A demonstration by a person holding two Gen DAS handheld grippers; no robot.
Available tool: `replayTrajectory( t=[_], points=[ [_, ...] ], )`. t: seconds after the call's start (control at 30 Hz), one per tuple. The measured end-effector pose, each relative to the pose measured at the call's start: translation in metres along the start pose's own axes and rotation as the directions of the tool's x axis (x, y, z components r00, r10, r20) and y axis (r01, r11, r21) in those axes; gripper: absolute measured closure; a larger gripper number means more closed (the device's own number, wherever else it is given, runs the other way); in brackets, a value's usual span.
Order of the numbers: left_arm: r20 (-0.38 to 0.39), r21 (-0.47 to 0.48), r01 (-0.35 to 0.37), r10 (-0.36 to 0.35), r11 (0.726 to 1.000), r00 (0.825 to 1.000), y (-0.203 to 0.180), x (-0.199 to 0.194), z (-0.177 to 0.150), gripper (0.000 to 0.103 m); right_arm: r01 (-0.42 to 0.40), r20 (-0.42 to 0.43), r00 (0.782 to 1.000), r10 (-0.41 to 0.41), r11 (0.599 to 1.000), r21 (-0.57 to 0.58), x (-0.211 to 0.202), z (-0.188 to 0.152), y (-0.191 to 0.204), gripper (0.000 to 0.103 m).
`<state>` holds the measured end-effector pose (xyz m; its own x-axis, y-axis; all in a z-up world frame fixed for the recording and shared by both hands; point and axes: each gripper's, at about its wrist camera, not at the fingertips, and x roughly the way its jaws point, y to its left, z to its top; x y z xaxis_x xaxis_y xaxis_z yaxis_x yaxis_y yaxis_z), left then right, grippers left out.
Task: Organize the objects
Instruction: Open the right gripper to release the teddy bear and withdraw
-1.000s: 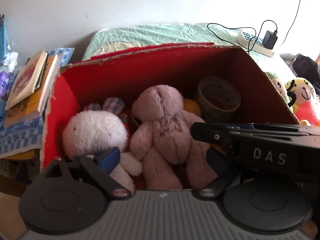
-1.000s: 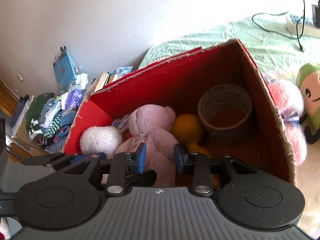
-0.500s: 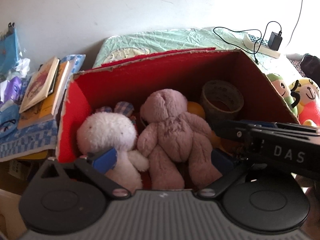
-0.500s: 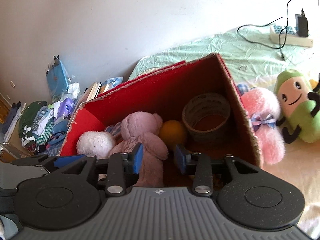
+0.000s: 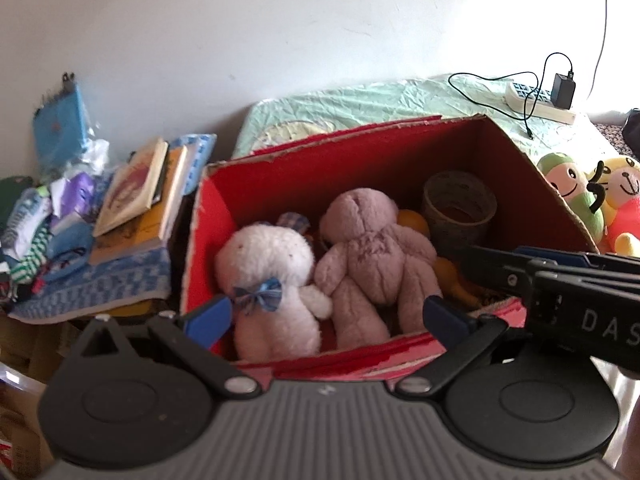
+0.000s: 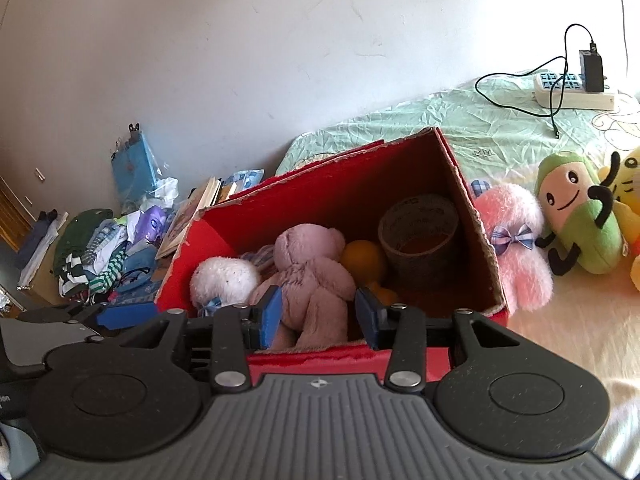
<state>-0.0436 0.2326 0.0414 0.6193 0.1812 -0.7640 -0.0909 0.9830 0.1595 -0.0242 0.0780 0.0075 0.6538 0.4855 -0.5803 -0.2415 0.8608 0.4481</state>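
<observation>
A red cardboard box (image 5: 360, 160) (image 6: 320, 196) sits on the bed. Inside lie a white plush (image 5: 268, 280) (image 6: 224, 280), a mauve teddy bear (image 5: 372, 256) (image 6: 316, 276), an orange toy (image 6: 362, 258) and a tape roll (image 5: 460, 208) (image 6: 420, 228). My left gripper (image 5: 324, 320) hangs open over the box's near edge, holding nothing. My right gripper (image 6: 318, 316) is also open and empty, just above the near wall. Outside the box to the right lie a pink plush (image 6: 516, 248), a green plush (image 6: 580, 216) (image 5: 572, 188) and a yellow plush (image 5: 624, 200).
A pile of books (image 5: 140, 196) and clothes (image 6: 100, 248) lies left of the box. A power strip with a charger and cable (image 6: 572, 88) (image 5: 540, 100) rests on the green sheet behind. A white wall rises at the back.
Both grippers have pulled back and up from the box, so its near wall now shows. The right gripper's fingers have spread wider. The toys in the box have not moved.
</observation>
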Motion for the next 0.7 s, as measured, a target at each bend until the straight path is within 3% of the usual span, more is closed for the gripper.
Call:
replayTrajectory(
  t=[0.23, 0.37, 0.43, 0.7],
  points=[
    [-0.03, -0.011, 0.008, -0.008, 1.0, 1.0, -0.001, -0.006, -0.012, 0.0, 0.023, 0.04, 0.999, -0.022, 0.999, -0.026, -0.011, -0.013, 0.006, 0.059],
    [-0.043, -0.014, -0.009, 0.008, 1.0, 0.999, -0.002, -0.004, -0.018, 0.0, 0.026, 0.086, 0.996, -0.024, 0.999, -0.026, -0.017, -0.02, 0.008, 0.044],
    [-0.056, -0.018, -0.009, 0.008, 1.0, 0.998, -0.003, -0.004, -0.02, 0.0, 0.028, 0.096, 0.995, -0.024, 0.999, -0.035, -0.02, -0.023, 0.009, 0.043],
    [-0.112, -0.01, 0.003, -0.004, 1.0, 0.994, -0.013, 0.004, -0.033, 0.0, 0.018, 0.048, 0.999, -0.018, 1.0, -0.002, -0.024, -0.037, -0.001, 0.043]
  ],
)
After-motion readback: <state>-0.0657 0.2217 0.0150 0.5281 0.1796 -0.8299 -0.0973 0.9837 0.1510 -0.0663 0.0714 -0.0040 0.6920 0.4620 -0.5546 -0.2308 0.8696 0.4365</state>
